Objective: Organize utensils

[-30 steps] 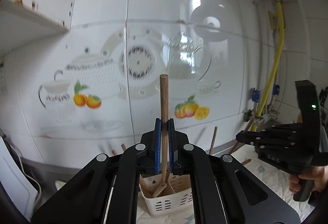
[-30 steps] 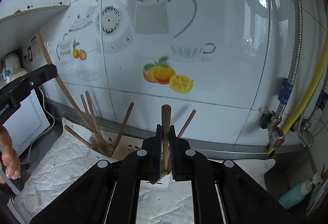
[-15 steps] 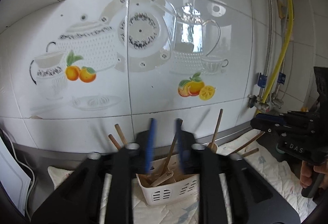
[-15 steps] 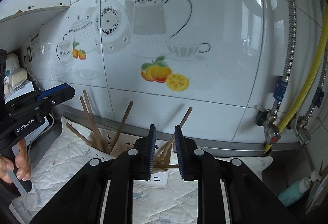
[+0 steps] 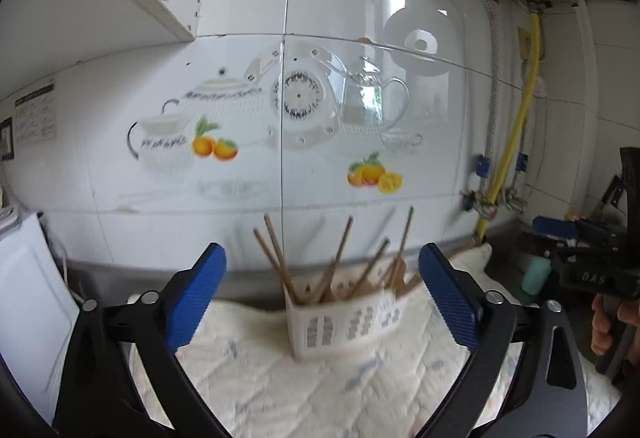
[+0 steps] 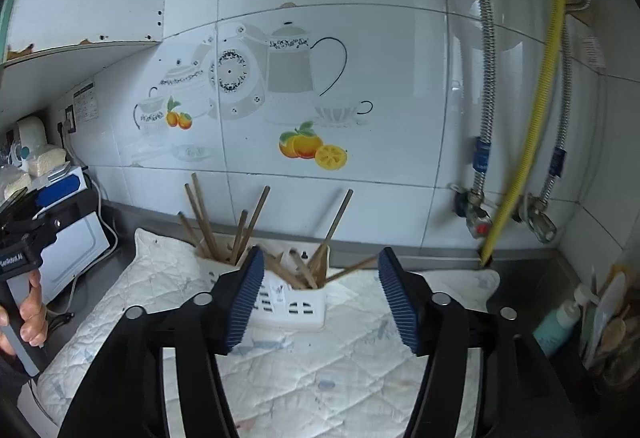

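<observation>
The left claw (image 5: 322, 302) is spreading, nothing between its pads; the right claw (image 6: 320, 298) is also spreading and empty; the white basket (image 5: 344, 322) with wooden utensils (image 5: 340, 258) stands at twelve o'clock on the quilted cloth (image 6: 320, 366).

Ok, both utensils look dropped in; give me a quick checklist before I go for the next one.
1. Left gripper empty, jaws opening: ok.
2. Right gripper empty, jaws opening: ok.
3. White holder upright on the quilted mat: ok.
4. Wooden utensils inside the holder, handles up: ok.
5. More loose utensils to collect: cannot tell, none in view.
</observation>
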A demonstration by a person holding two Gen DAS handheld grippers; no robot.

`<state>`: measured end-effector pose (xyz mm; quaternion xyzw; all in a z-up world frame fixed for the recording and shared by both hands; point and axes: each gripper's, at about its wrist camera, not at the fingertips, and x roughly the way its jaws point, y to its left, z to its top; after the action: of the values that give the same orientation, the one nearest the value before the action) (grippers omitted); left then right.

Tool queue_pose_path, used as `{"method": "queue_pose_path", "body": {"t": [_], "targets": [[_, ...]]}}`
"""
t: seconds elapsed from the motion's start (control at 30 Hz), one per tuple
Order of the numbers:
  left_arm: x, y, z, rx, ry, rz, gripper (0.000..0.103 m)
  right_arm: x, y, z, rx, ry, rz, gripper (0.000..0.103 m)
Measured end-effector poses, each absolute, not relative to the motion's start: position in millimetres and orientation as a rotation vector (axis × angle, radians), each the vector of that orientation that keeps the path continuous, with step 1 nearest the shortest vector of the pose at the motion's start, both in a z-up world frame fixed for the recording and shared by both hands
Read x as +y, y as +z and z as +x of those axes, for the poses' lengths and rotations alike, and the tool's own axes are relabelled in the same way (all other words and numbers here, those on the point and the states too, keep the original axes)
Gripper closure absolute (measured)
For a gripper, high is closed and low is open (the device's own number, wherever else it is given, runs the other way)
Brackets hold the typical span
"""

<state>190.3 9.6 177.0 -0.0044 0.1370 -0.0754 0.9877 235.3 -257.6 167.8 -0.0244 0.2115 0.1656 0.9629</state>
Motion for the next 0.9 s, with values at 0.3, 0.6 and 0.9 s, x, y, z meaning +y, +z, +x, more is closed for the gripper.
{"method": "queue_pose_path", "body": {"t": [0.3, 0.6, 0.9], "targets": [[18.3, 127.5, 121.0, 0.347, -0.146, -0.029, 0.005, -249.7, 133.0, 143.8, 0.398, 0.321, -0.078, 0.015], [20.7, 93.0, 66.1, 0.364, -0.099, -0.013, 0.005, -243.0, 83.0, 95.2, 0.466, 0.319, -0.057, 0.008], [36.0, 67.0, 37.5, 0.423, -0.112, -0.065, 0.005, -243.2, 52.5, 64.0, 0.516, 0.291, -0.041, 0.007]]}}
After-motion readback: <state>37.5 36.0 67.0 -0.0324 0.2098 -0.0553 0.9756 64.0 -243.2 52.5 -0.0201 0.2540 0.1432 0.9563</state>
